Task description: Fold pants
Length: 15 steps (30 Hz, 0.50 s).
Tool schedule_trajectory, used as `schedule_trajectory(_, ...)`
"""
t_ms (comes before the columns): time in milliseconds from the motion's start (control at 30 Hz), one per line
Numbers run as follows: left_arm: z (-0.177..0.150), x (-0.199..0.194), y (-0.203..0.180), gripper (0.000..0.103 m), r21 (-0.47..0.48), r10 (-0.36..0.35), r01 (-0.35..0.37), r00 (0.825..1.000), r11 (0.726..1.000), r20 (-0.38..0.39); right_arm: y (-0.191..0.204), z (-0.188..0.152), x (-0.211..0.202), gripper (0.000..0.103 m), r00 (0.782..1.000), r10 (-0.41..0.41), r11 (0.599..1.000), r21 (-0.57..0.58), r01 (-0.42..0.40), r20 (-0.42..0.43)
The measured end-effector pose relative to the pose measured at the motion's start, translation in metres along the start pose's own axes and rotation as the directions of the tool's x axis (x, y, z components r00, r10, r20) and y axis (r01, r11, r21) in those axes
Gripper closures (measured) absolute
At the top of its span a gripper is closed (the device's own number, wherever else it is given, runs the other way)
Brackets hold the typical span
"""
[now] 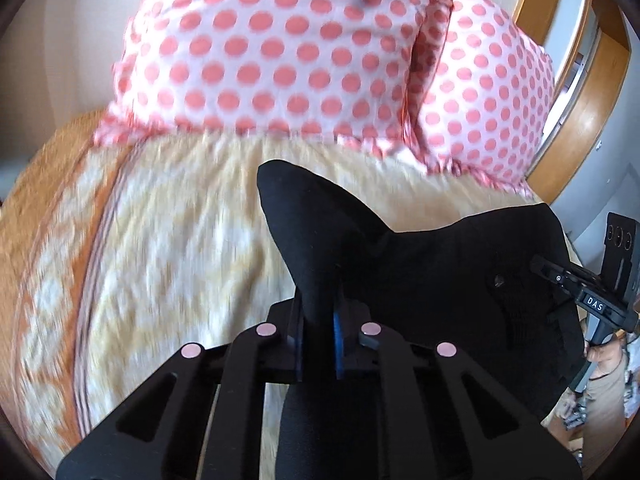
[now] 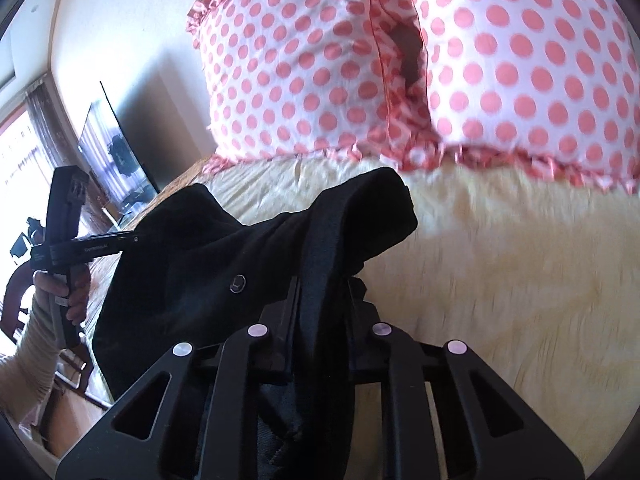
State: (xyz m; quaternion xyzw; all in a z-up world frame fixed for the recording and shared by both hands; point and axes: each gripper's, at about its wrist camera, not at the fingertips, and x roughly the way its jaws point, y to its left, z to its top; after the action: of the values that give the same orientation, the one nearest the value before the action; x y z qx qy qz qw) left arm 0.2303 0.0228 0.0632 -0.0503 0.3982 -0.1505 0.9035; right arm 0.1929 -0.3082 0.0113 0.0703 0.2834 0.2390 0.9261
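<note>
Left tongs point(image 1: 320, 320) clenched on a fold of black pants point(image 1: 440, 280), cloth pinched between the two fingers and poking up beyond them in a pointed peak. Right tongs point(image 2: 324, 300) likewise clenched on the pants point(image 2: 200, 280), a thick band of the black cloth running through between the fingers and bulging out past the tips.

Pants held up off the bed point(image 1: 180, 240), stretched between the two tongs and sagging in the middle; small round button point(image 2: 238, 282) showing on the slack cloth in the right wrist view. Lower part of the garment hanging down under the tongs, out of sight.

Bed covered with a pale yellow and orange patterned spread, blurred. Two white pillows with pink dots point(image 1: 280, 52) propped at the far end of the bed, side by side and touching, frilled edges resting on the spread.

Seen from the left wrist view, right tongs at the far right edge, gripped by a hand point(image 1: 600, 354). Seen from the right wrist view, left tongs at the left, gripped by a hand point(image 2: 66, 292) in a light ribbed sleeve point(image 2: 32, 344). Dark flat screen point(image 2: 116, 152) against the wall to the left of the bed.
</note>
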Motion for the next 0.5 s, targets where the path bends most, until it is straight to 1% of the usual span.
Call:
schedule_trajectory(67, 0.023, 0.007, -0.004, 0.093, 0.023, 0.037, -0.038, 0.998, 0.999, 0.044, -0.004, 0.024, 0.011, 0.086, 0.999, -0.026, 1.000, -0.002, 0.026, 0.037)
schedule_trajectory(100, 0.032, 0.010, -0.005, 0.093, 0.027, 0.051, -0.052, 0.997, 0.998, 0.058, -0.007, 0.033, 0.016, 0.086, 0.998, -0.035, 0.999, 0.001, 0.035, 0.053)
schedule_trajectory(133, 0.047, 0.017, -0.005, 0.093, 0.024, 0.071, -0.073, 0.994, 0.997, 0.085, -0.011, 0.045, 0.023, 0.086, 0.996, -0.049, 0.999, 0.004, 0.049, 0.078)
schedule_trajectory(200, 0.067, 0.032, -0.002, 0.093, 0.020, 0.101, -0.103, 0.989, 0.994, 0.106, -0.021, 0.059, 0.037, 0.086, 0.993, -0.073, 0.997, 0.019, 0.071, 0.090)
schedule_trajectory(267, 0.077, 0.052, 0.005, 0.093, -0.001, 0.111, -0.112, 0.990, 0.994, 0.083, -0.034, 0.064, 0.059, 0.086, 0.993, -0.108, 0.993, 0.046, 0.106, 0.047)
schedule_trajectory(333, 0.081, 0.072, 0.012, 0.093, -0.017, 0.113, -0.113, 0.993, 0.993, 0.028, -0.047, 0.059, 0.083, 0.086, 0.986, -0.157, 0.984, 0.075, 0.161, -0.058)
schedule_trajectory(367, 0.079, 0.083, 0.015, 0.092, -0.016, 0.122, -0.122, 0.993, 0.992, 0.000, -0.049, 0.057, 0.090, 0.086, 0.980, -0.178, 0.980, 0.078, 0.186, -0.092)
schedule_trajectory(400, 0.077, 0.093, 0.016, 0.092, -0.007, 0.133, -0.134, 0.991, 0.991, -0.021, -0.051, 0.053, 0.096, 0.086, 0.974, -0.198, 0.975, 0.079, 0.208, -0.113)
schedule_trajectory(433, 0.074, 0.104, 0.017, 0.091, 0.005, 0.152, -0.152, 0.988, 0.988, -0.035, -0.050, 0.052, 0.098, 0.085, 0.970, -0.214, 0.972, 0.075, 0.223, -0.112)
schedule_trajectory(500, 0.068, 0.115, 0.018, 0.084, 0.012, 0.188, -0.188, 0.981, 0.982, -0.037, -0.044, 0.052, 0.100, 0.083, 0.961, -0.251, 0.965, 0.049, 0.258, -0.115)
